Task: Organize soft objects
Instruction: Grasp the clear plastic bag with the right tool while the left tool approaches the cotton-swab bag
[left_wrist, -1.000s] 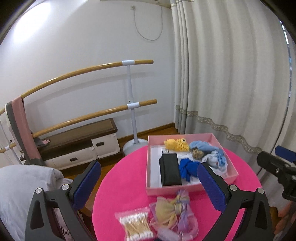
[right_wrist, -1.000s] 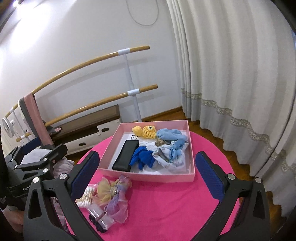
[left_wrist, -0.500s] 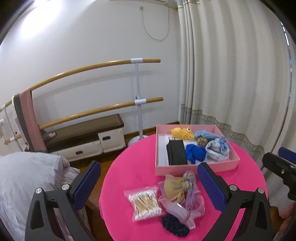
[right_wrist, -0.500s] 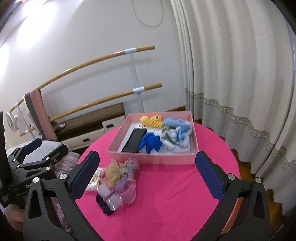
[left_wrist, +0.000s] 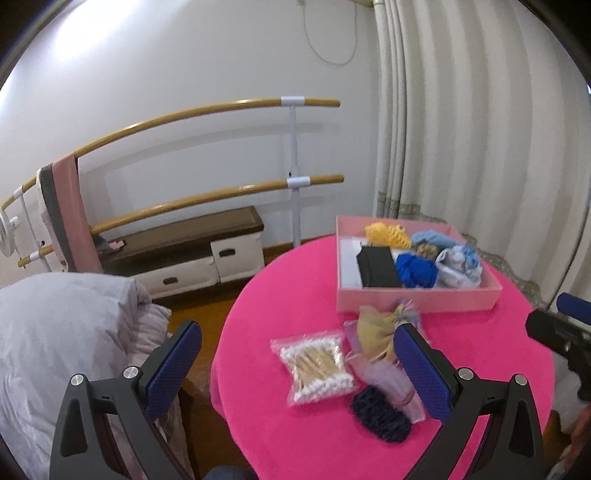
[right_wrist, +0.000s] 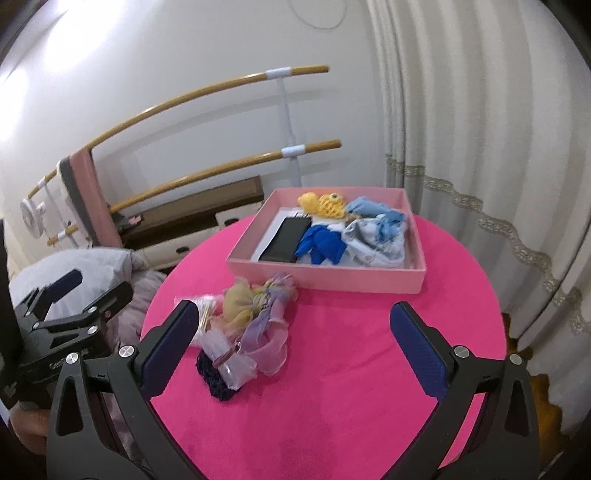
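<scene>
A pink box (left_wrist: 413, 300) (right_wrist: 325, 278) sits at the far side of a round pink table (left_wrist: 295, 435) (right_wrist: 351, 398). It holds a yellow knitted toy (right_wrist: 323, 203), a black case (right_wrist: 286, 240), a blue cloth (right_wrist: 321, 245) and pale blue cloths (right_wrist: 376, 236). In front of the box lie a yellow and lilac chiffon bundle (left_wrist: 380, 332) (right_wrist: 258, 314), a bag of cotton swabs (left_wrist: 317, 365) and a dark knitted piece (left_wrist: 380, 415) (right_wrist: 218, 387). My left gripper (left_wrist: 295, 365) is open and empty above the table's left edge. My right gripper (right_wrist: 293, 347) is open and empty above the table's near side.
A ballet barre (left_wrist: 221, 110) with a pink towel (left_wrist: 70, 214) stands by the wall, above a low bench with drawers (left_wrist: 192, 254). Cream curtains (right_wrist: 480, 147) hang at the right. A grey padded quilt (left_wrist: 62, 332) lies left of the table.
Both grippers have pulled back and up from the box. More of the table shows in both views now, with the swabs, bundle and dark piece in full sight. Both jaws stayed open.
</scene>
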